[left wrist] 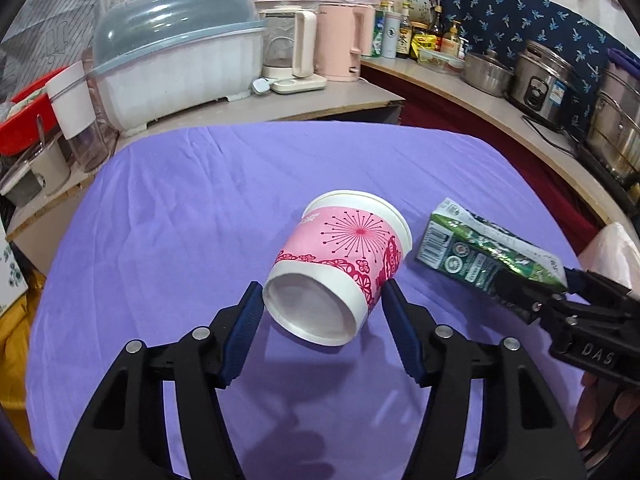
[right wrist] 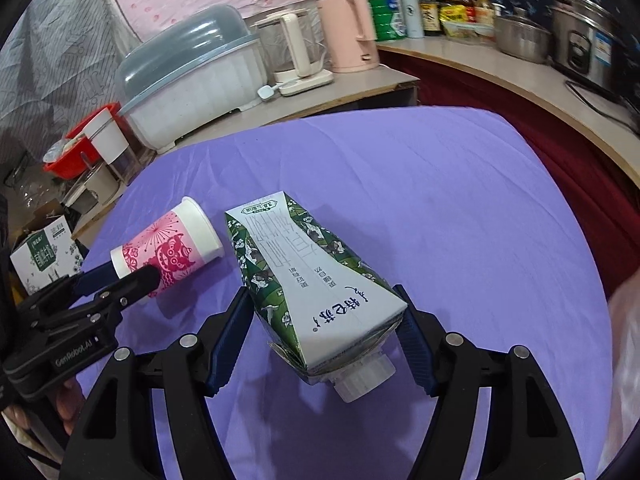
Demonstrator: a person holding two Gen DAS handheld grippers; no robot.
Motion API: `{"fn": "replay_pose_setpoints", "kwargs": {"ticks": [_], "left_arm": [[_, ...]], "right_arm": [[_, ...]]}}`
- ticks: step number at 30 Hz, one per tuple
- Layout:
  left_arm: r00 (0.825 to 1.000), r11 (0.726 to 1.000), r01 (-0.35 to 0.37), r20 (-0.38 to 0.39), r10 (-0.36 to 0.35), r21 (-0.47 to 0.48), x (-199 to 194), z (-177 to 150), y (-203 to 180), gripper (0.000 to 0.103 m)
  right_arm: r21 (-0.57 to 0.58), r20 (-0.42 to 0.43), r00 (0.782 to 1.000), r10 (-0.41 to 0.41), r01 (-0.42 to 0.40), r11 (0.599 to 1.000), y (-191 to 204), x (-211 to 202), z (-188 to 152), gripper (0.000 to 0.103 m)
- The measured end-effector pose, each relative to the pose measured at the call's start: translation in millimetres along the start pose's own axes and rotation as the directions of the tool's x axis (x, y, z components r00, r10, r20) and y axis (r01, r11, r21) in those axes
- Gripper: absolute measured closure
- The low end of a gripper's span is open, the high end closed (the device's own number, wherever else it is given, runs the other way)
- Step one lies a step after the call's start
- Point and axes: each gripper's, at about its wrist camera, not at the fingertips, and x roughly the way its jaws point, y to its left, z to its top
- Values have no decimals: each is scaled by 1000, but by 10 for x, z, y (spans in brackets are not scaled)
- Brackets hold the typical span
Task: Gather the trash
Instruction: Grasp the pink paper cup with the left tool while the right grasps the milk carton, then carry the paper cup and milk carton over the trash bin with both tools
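A pink-and-white paper cup point(left wrist: 344, 248) lies on its side, base towards me, between the blue pads of my left gripper point(left wrist: 323, 292). Both pads press on its lower end, and a shadow sits under it on the purple cloth point(left wrist: 180, 220). In the right wrist view the same cup point(right wrist: 172, 248) shows at the left, held by the left gripper point(right wrist: 132, 274). A crushed green-and-white milk carton point(right wrist: 312, 272) with a white screw cap is held in my right gripper point(right wrist: 324, 296), cap end nearest me. The left wrist view shows that carton point(left wrist: 472, 248) to the cup's right, held by the right gripper point(left wrist: 532, 284).
Behind the cloth-covered table, a counter holds a covered dish rack point(left wrist: 176, 60), a glass kettle point(left wrist: 288, 52) and a pink kettle point(left wrist: 340, 44). Bottles, pots and a rice cooker point(left wrist: 540, 80) line the counter at the right. A pale pink bag-like thing point(right wrist: 624, 360) lies at the right edge.
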Motion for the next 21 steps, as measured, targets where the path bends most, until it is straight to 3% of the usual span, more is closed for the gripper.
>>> {"fn": "replay_pose_setpoints", "kwargs": {"ticks": [9,21], "left_arm": [[996,998,66,-67,-66,2,-374,-487,-597,45],[992,996,86,-94,-83,33,-760,-874,-1082,45]], "right_arm": [[158,-10,999,-41,42,987,-367,-668,-587,37],[265,21,994,-111,101,959,-751,-1391,-1170,37]]}}
